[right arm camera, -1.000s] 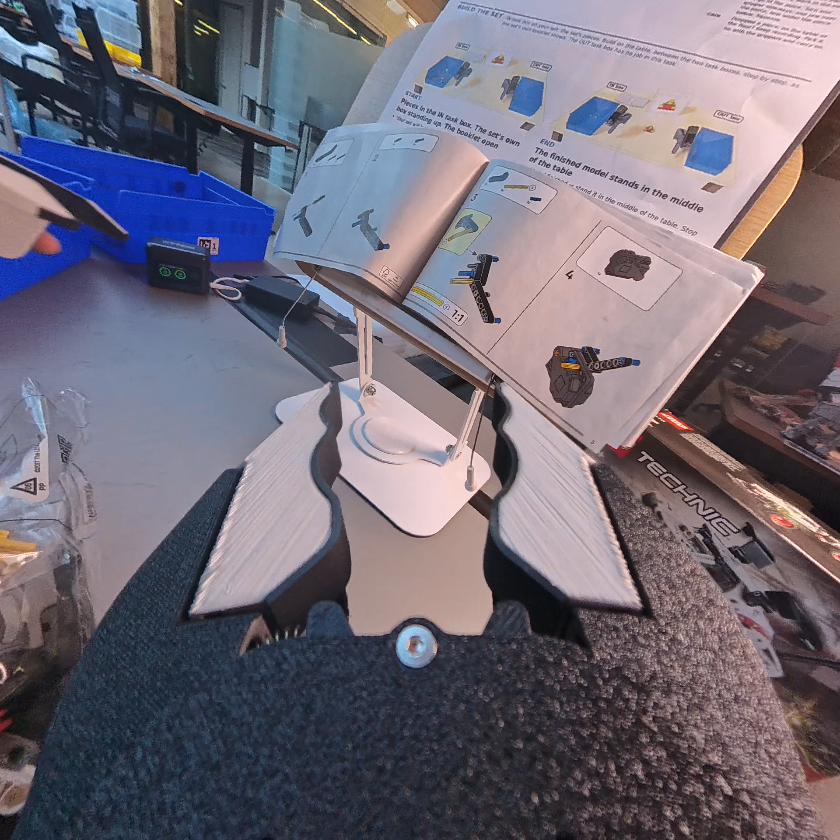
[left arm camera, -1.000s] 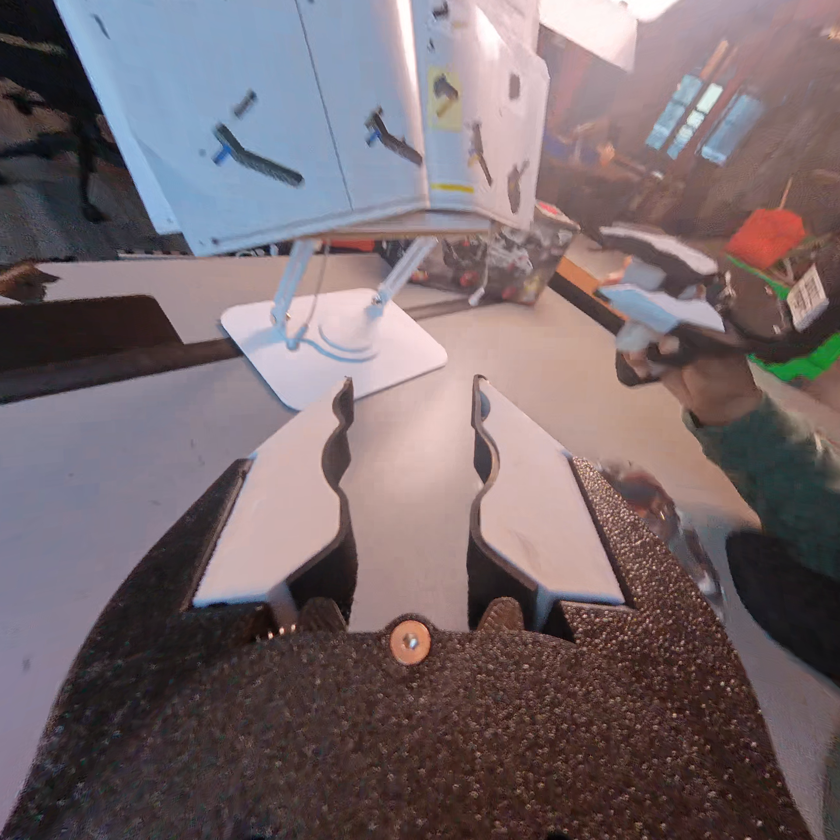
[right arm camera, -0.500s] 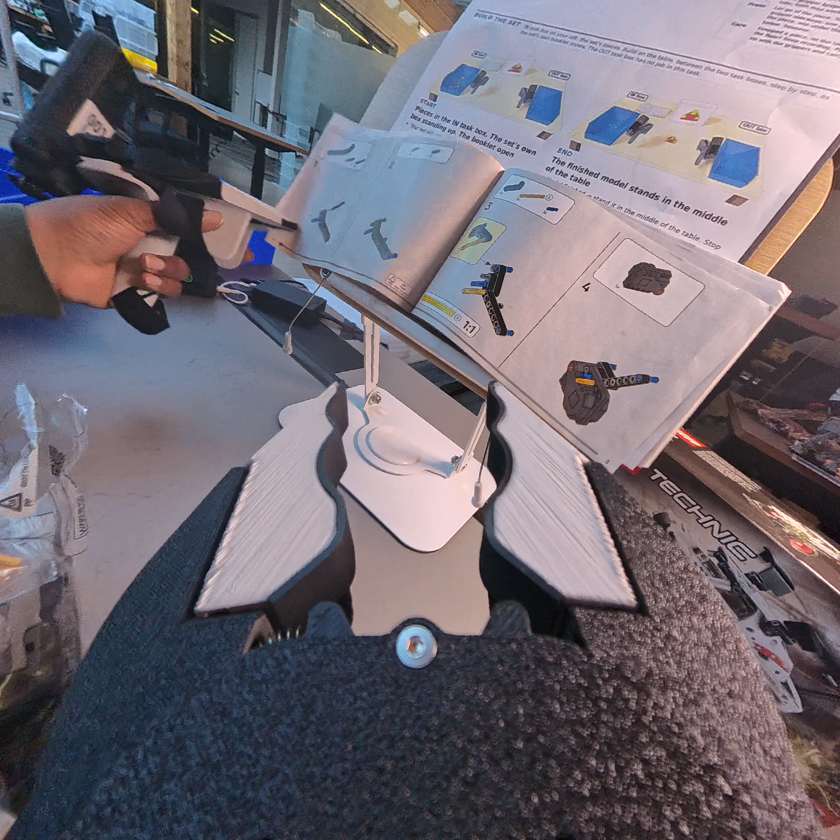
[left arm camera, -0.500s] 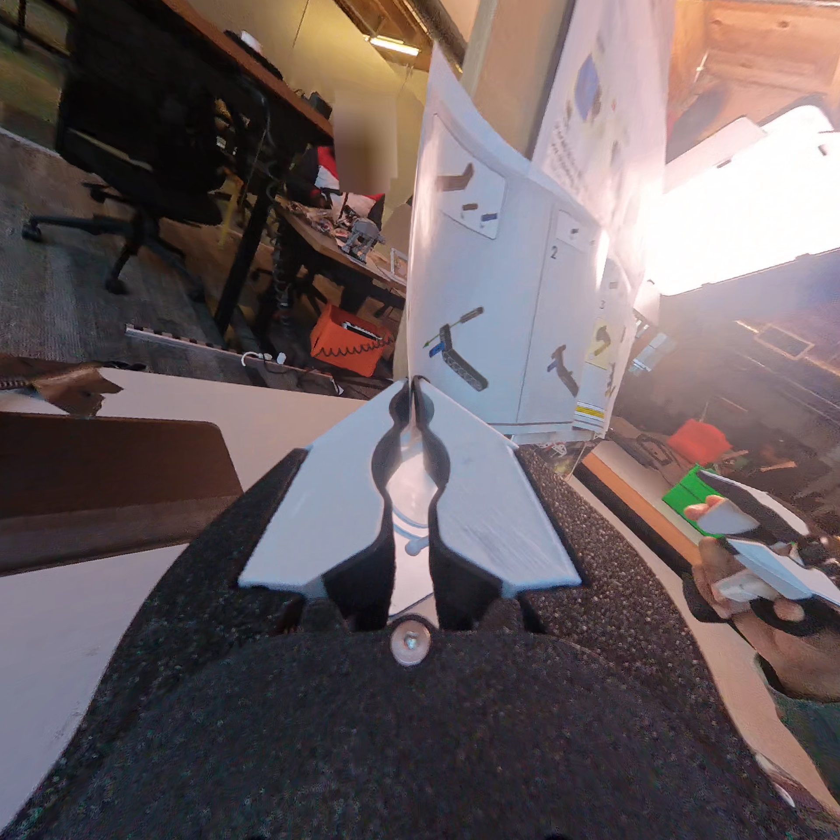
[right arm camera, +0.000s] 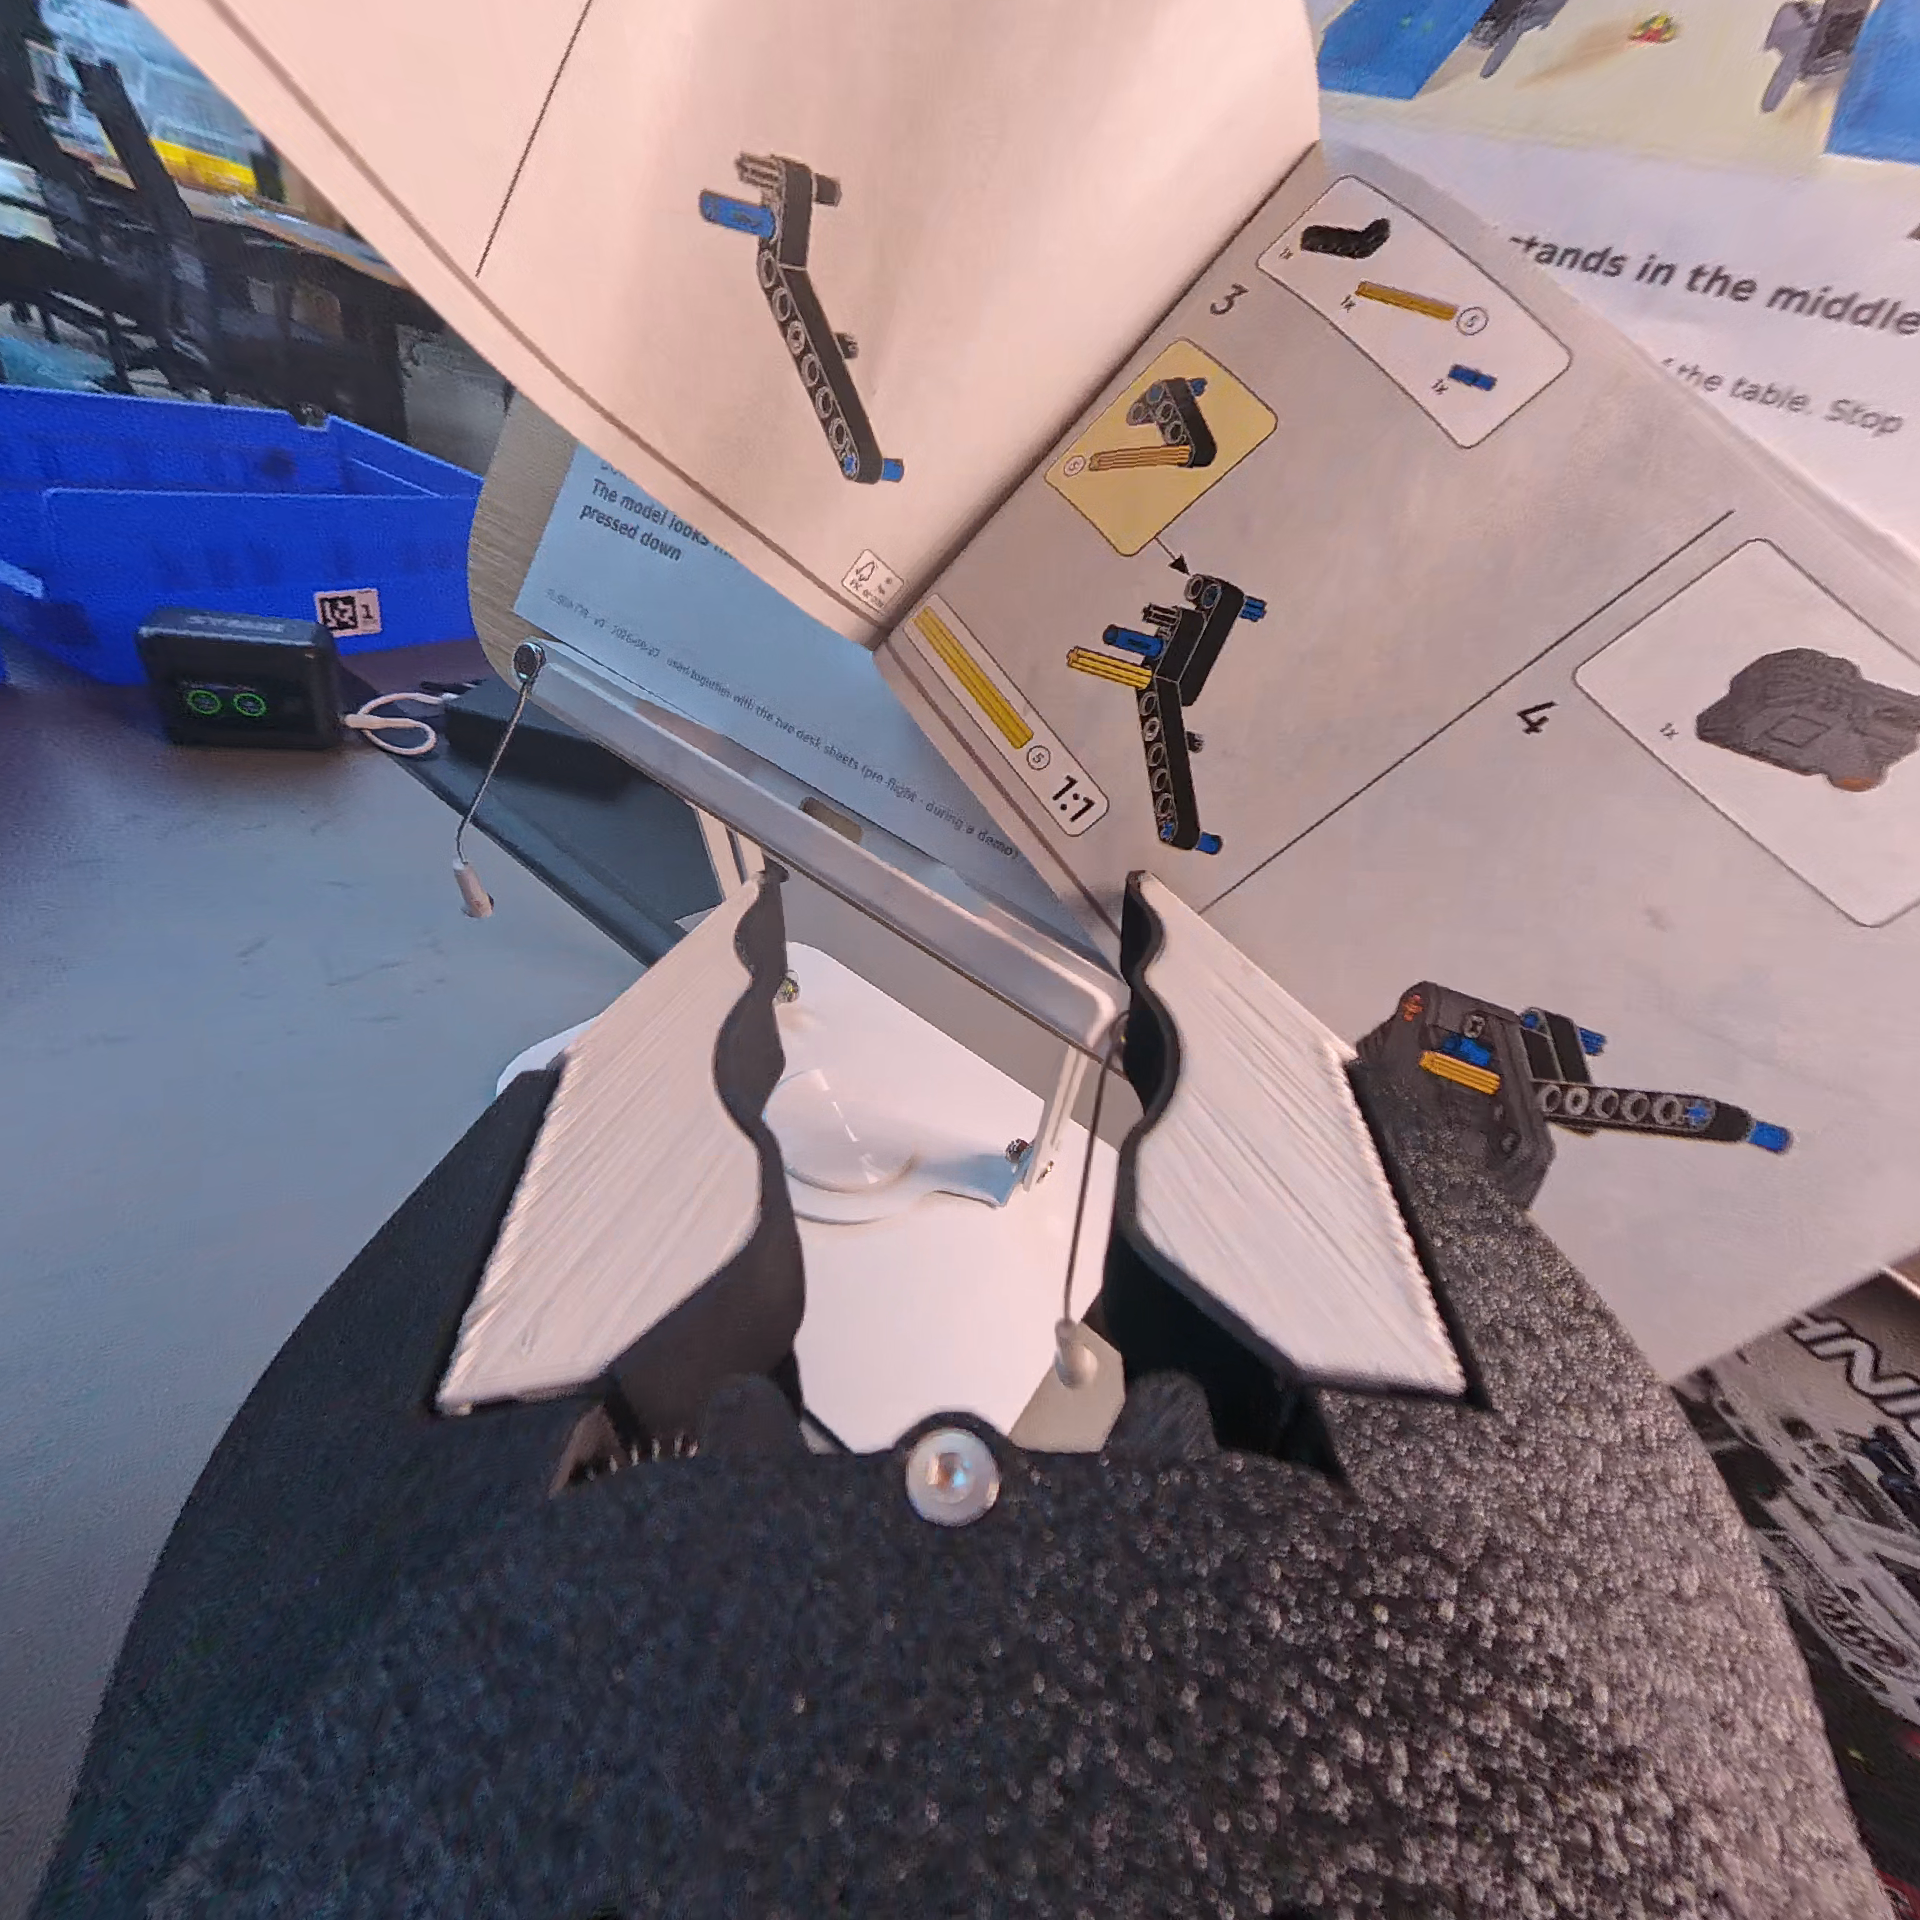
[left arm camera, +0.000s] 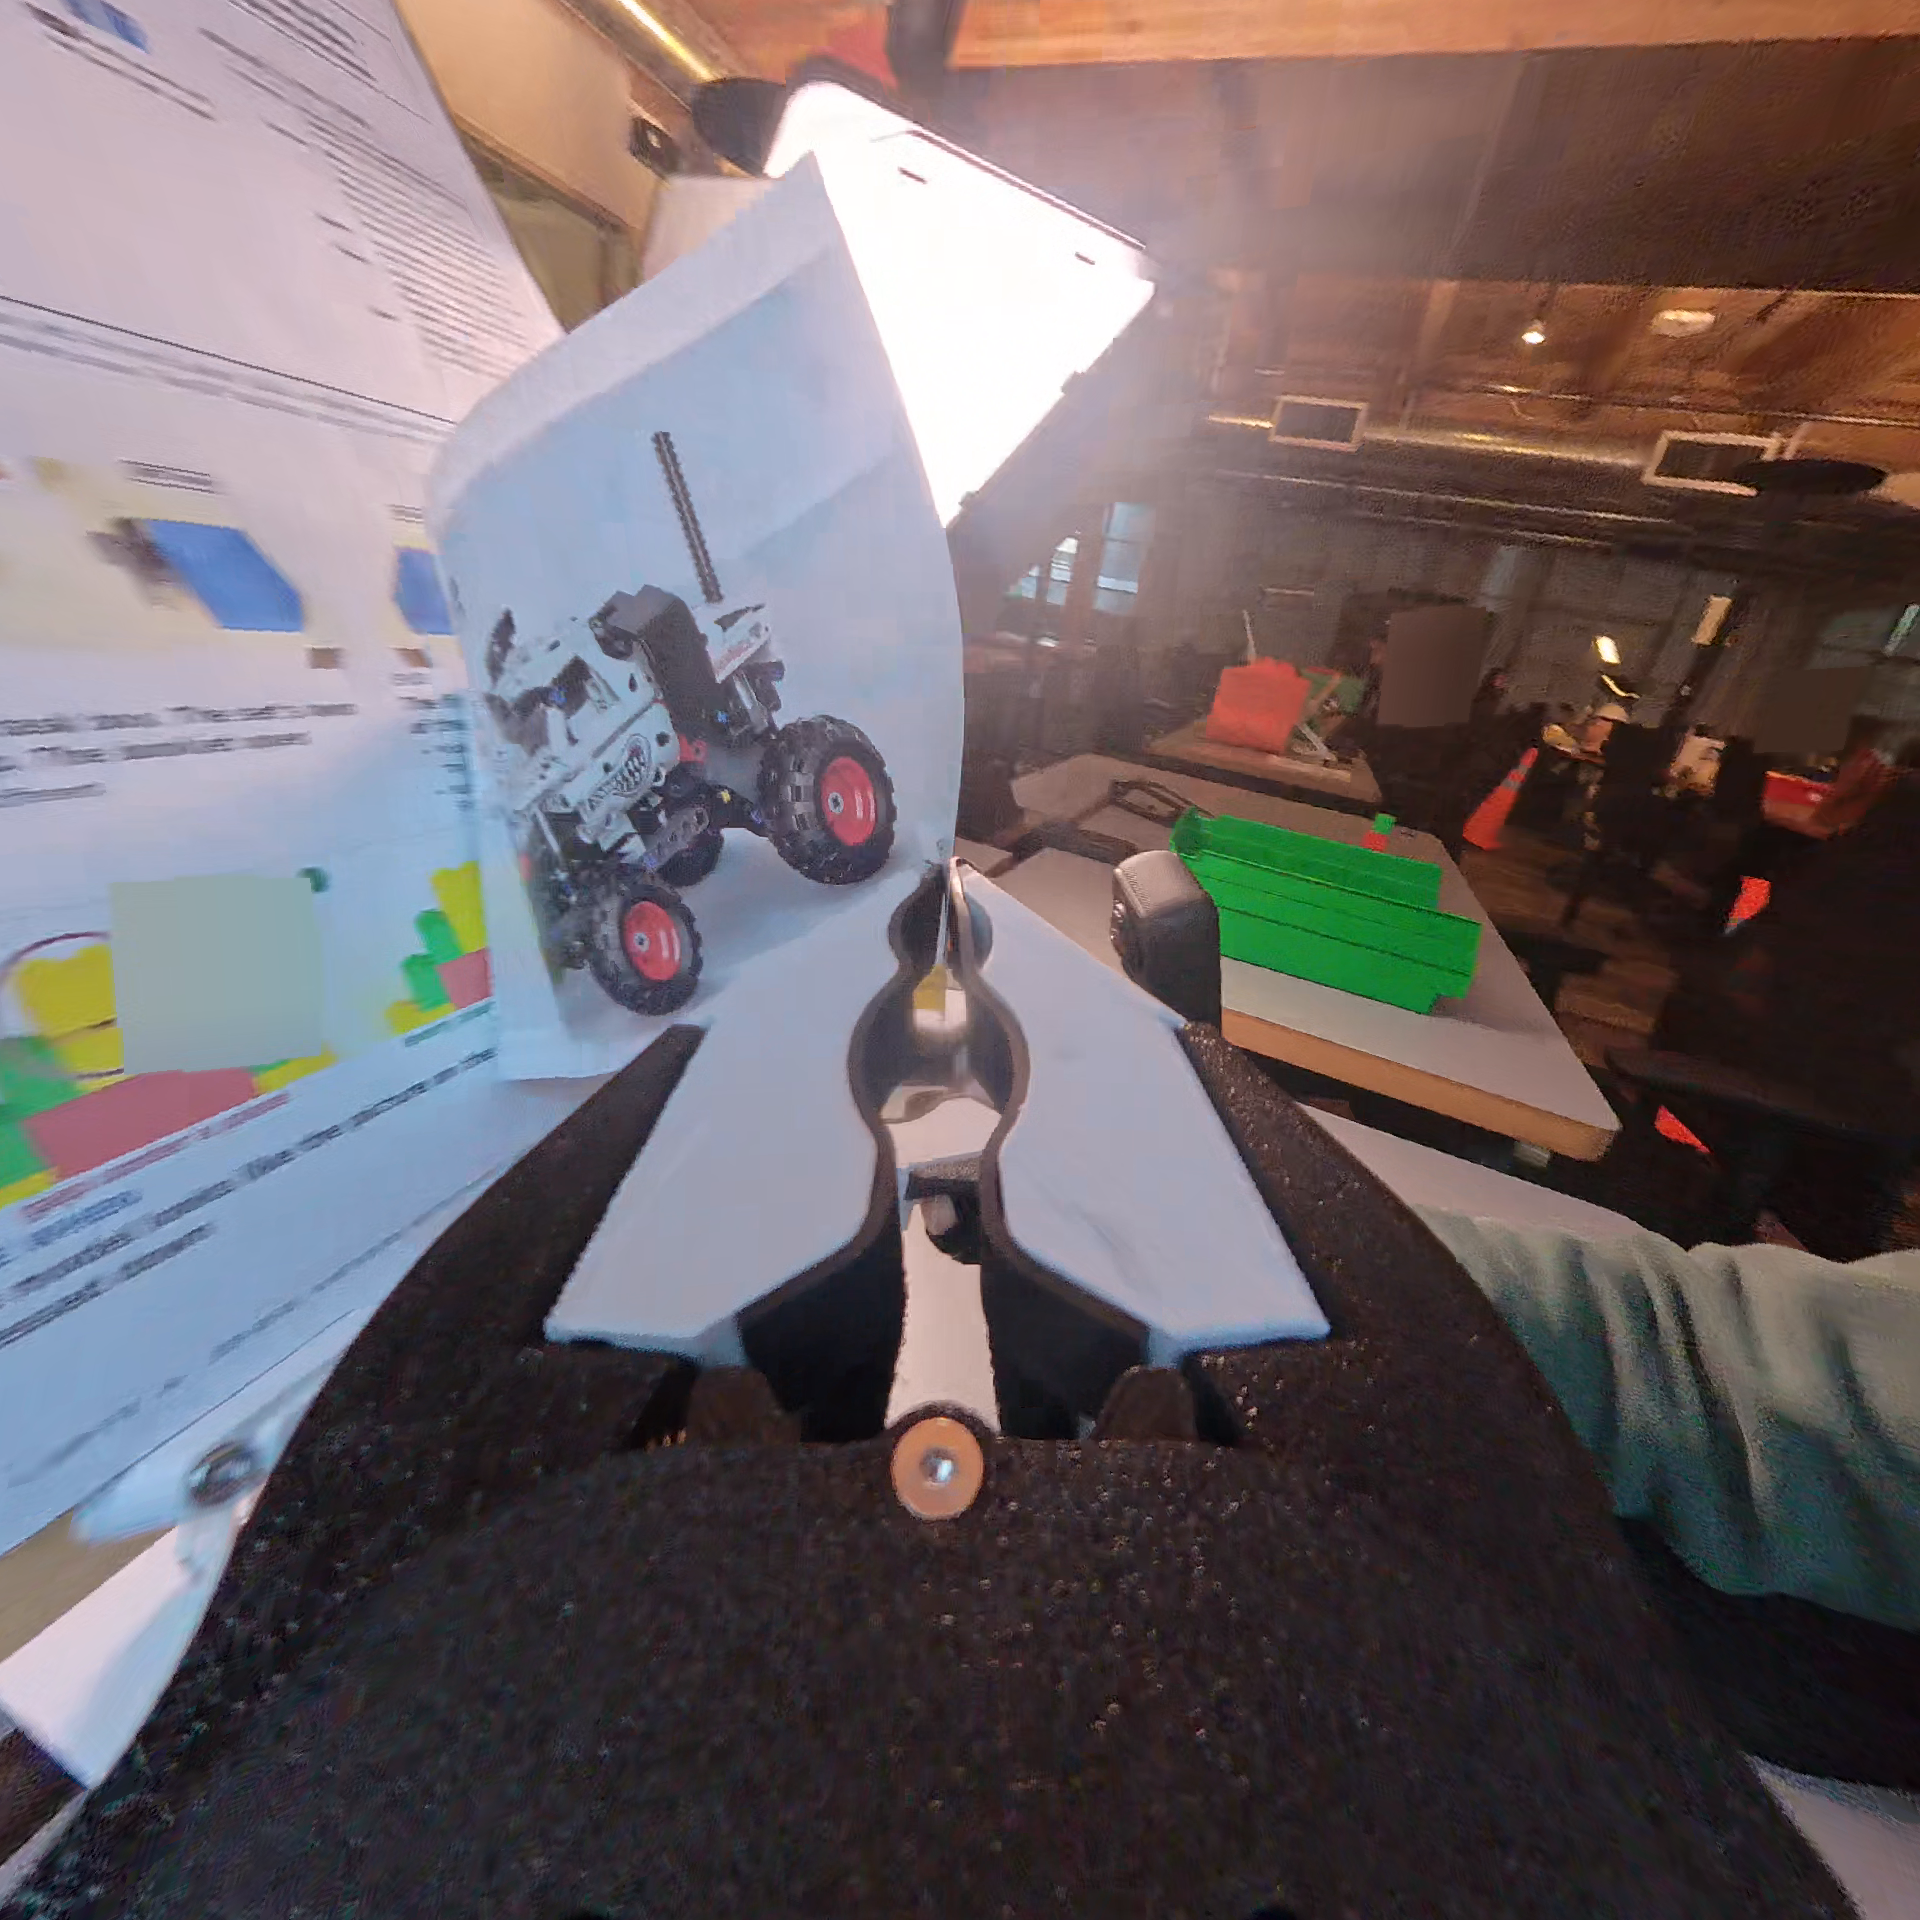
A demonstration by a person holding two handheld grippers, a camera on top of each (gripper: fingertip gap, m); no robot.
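An open instruction booklet (right arm camera: 1403,644) rests on a white metal stand (right arm camera: 935,1299), in front of a large printed sheet (left arm camera: 208,520). My left gripper (left arm camera: 943,894) is shut on the edge of the booklet's left leaf (left arm camera: 727,623). The leaf is lifted and curved, and its outer side shows a toy truck picture. In the right wrist view the lifted leaf (right arm camera: 831,208) stands up off the stand's ledge (right arm camera: 831,831). My right gripper (right arm camera: 951,899) is open and empty, close under the ledge. Its right finger sits by the right page's lower edge and a wire page clip (right arm camera: 1081,1195).
A blue bin (right arm camera: 208,499) and a small black device (right arm camera: 239,691) with a white cable sit at the far left of the grey table (right arm camera: 208,1039). A printed box (right arm camera: 1849,1455) lies at right. A green bin (left arm camera: 1340,914) stands on another table. A sleeve (left arm camera: 1714,1423) reaches in.
My left gripper went from open to shut on the booklet's left leaf and swung it up and over. My right gripper moved in close under the stand's ledge, still open.
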